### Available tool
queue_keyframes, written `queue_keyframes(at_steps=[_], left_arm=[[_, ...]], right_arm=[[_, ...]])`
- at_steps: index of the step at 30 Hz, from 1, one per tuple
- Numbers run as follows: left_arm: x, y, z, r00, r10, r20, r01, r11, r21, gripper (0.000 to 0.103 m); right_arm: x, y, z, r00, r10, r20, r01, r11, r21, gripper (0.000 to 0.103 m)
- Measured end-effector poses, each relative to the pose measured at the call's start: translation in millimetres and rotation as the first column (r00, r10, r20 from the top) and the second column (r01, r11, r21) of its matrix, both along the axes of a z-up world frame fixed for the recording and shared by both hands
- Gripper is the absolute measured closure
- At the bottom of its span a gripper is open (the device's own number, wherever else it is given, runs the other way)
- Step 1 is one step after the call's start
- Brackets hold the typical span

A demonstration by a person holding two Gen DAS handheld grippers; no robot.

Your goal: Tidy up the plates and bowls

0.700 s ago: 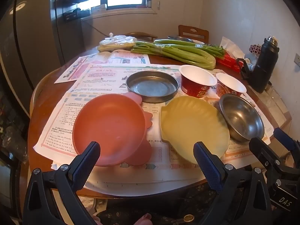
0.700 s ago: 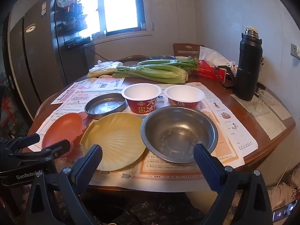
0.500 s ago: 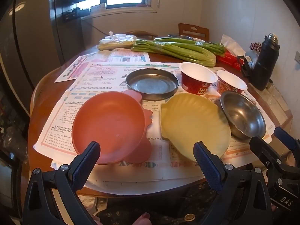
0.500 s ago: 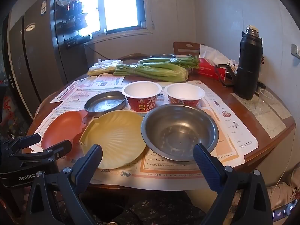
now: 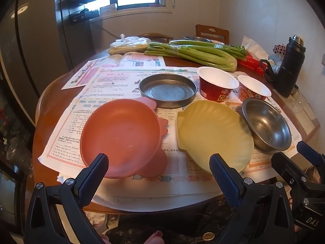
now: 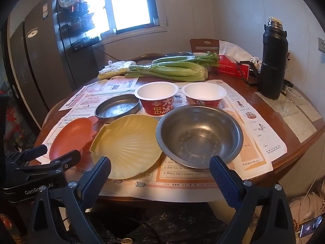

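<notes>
The orange crab-shaped plate (image 5: 119,140) lies directly ahead of the left gripper (image 5: 159,172), its near rim just beyond the gripper's left fingertip and untouched. Just to the right of it, ahead of that gripper's right fingertip, lies the yellow shell-shaped plate (image 5: 213,134); from the right wrist view this plate (image 6: 128,144) sits ahead and to the left of the right gripper (image 6: 160,172). The steel bowl (image 6: 199,136) rests straight ahead of the right gripper, its near rim just past the right fingertip, its left edge touching or overlapping the yellow plate. Farther out from both grippers stand the flat metal pan (image 5: 167,90) beyond the orange plate, and two red paper bowls with white insides, one (image 6: 156,98) beside the pan and the other (image 6: 204,95) to its right.

Both grippers are spread wide with nothing between their blue pads, both tilted down toward the dishes from the near edge of the table (image 6: 304,142).

All the dishes sit on printed paper sheets (image 5: 113,81) covering the round wooden table. Beyond them lie bundles of celery (image 6: 168,69), a plastic bag (image 5: 130,42), a red tissue box (image 6: 231,67) and, far right, a black thermos (image 6: 273,61). Wooden chairs (image 5: 212,33) stand behind the table.
</notes>
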State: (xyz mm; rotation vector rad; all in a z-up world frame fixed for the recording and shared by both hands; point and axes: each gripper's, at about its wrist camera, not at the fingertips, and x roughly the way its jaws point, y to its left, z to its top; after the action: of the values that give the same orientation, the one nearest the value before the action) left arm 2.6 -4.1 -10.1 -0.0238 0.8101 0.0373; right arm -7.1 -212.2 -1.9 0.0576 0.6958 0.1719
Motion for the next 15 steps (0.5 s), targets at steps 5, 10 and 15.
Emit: queue_keyframes(at_steps=[5, 10, 15], left_arm=[[-1.7, 0.2, 1.5, 1.000, -0.004, 0.000, 0.004, 1.000, 0.000, 0.003], [-1.9, -0.8, 2.8, 1.000, -0.007, 0.002, 0.007, 1.000, 0.000, 0.003], [-0.2, -3.4, 2.1, 1.000, -0.017, -0.006, 0.017, 1.000, 0.002, 0.003]], right_arm=[[0.4, -0.1, -0.5, 1.000, -0.001, -0.004, 0.001, 1.000, 0.002, 0.006], [-1.4, 1.9, 0.8, 1.000, 0.013, 0.006, -0.013, 1.000, 0.001, 0.006], [-1.1, 1.4, 2.9, 1.000, 0.008, 0.008, -0.008, 1.000, -0.007, 0.006]])
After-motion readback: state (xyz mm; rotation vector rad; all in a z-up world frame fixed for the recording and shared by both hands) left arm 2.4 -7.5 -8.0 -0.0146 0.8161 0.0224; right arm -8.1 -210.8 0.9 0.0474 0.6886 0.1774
